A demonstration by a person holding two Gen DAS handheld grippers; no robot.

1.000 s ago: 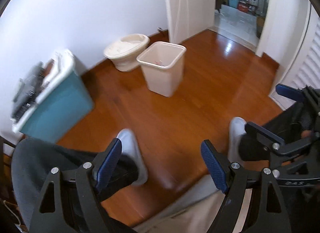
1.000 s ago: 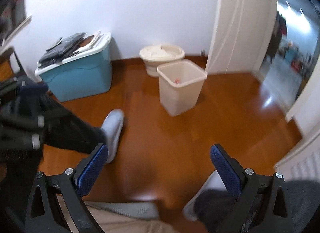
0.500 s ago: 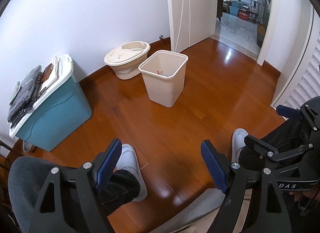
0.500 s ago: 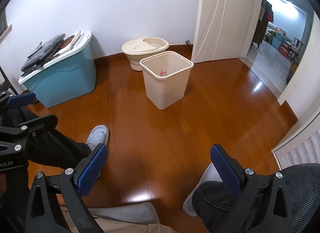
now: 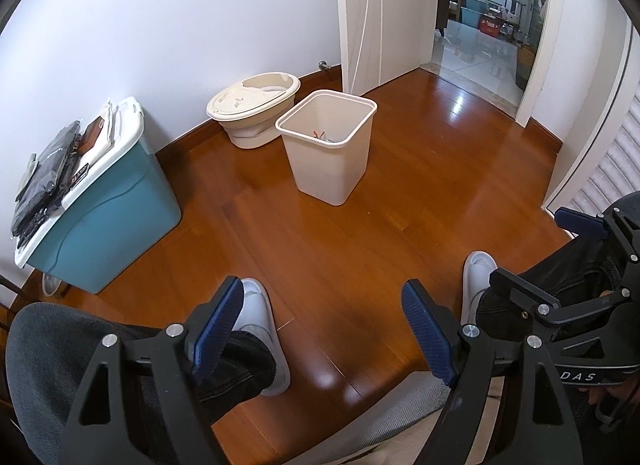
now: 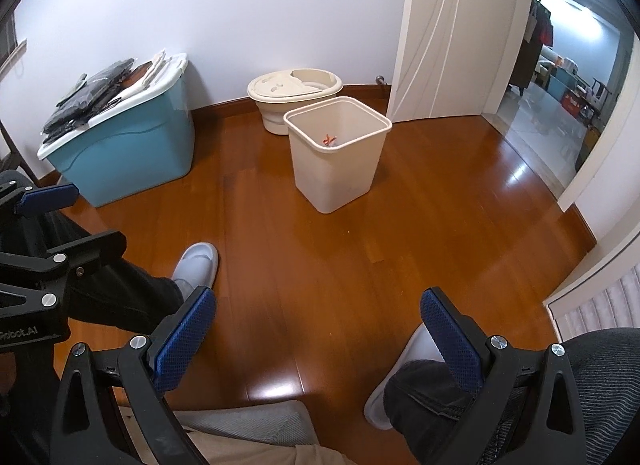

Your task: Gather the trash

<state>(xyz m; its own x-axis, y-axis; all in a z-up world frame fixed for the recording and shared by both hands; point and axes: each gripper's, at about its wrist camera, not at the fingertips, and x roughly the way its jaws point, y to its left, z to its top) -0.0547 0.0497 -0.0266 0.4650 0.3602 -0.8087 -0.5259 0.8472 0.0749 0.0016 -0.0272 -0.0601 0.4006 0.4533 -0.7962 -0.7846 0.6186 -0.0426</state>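
On the floor ahead, the bin (image 6: 338, 153) already holds a few scraps (image 6: 329, 140), no loose trash shows around it, and both the left gripper (image 5: 324, 329) and right gripper (image 6: 318, 331) hang agape and empty, so collecting looks finished.

The bin's (image 5: 332, 145) walls hide most of the trash (image 6: 330, 140) inside; only small scraps show. Things in the far room (image 5: 486, 19), upper right, are too small to identify.

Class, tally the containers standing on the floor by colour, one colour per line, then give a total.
Cream: 2, the square waste bin and the round lidded tub behind it
Teal: 1, the storage box
Total: 3
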